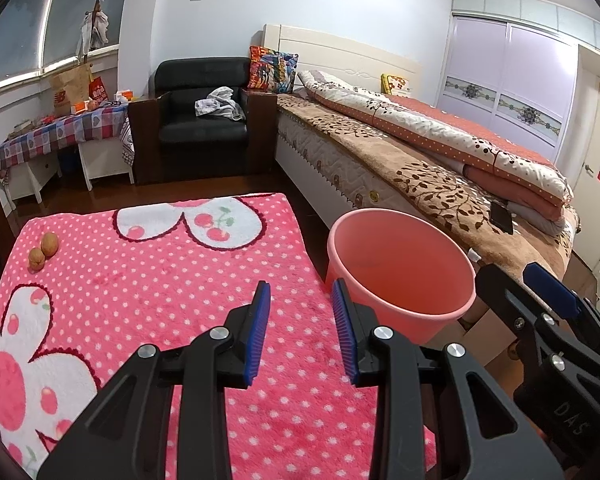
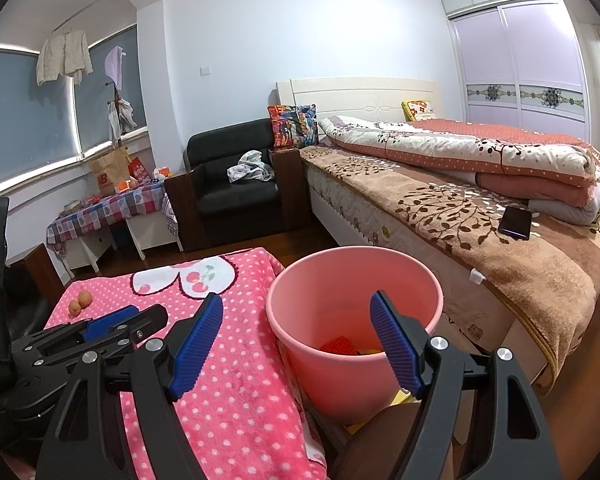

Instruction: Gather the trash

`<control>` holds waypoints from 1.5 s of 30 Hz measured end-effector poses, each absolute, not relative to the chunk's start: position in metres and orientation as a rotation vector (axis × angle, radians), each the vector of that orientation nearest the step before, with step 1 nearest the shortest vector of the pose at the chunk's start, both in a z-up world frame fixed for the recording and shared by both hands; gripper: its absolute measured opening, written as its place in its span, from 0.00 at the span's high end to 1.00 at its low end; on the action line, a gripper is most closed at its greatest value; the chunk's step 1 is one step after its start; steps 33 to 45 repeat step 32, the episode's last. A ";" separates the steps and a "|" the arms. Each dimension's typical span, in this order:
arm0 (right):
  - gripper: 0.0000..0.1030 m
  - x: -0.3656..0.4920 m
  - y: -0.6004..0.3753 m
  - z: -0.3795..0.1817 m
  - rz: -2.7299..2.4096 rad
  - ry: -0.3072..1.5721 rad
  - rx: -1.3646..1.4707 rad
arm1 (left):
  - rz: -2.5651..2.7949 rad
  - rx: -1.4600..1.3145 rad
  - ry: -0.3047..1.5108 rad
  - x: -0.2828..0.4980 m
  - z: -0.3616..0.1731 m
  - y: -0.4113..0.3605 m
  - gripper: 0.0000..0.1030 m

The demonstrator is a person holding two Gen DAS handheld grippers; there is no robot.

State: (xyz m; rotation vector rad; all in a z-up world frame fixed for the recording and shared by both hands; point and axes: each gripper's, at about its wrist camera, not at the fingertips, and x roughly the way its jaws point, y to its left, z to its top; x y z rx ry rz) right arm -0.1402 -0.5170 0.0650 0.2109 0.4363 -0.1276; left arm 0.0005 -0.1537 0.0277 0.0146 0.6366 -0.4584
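A pink plastic bin [image 1: 400, 276] stands beside a table covered with a pink polka-dot blanket [image 1: 160, 280]. In the right wrist view the bin [image 2: 332, 360] holds a red piece [image 2: 339, 346] and something yellow at its bottom. Two small brown round things [image 1: 43, 251] lie on the blanket's far left corner; they also show in the right wrist view [image 2: 80, 303]. My left gripper [image 1: 302, 300] is open and empty over the blanket, left of the bin. My right gripper [image 2: 296, 312] is open and empty just above the bin's near rim; it also shows in the left wrist view [image 1: 540, 292].
A bed [image 2: 480, 208] with folded quilts and a black phone [image 2: 516, 222] runs along the right of the bin. A black armchair [image 1: 204, 120] with a cloth and a checkered-cloth side table [image 1: 60, 132] stand at the far wall. Dark wooden floor lies between.
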 end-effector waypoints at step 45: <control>0.27 -0.130 -0.514 0.054 -0.127 0.485 0.206 | -0.443 -0.007 0.664 0.010 0.023 -0.143 0.69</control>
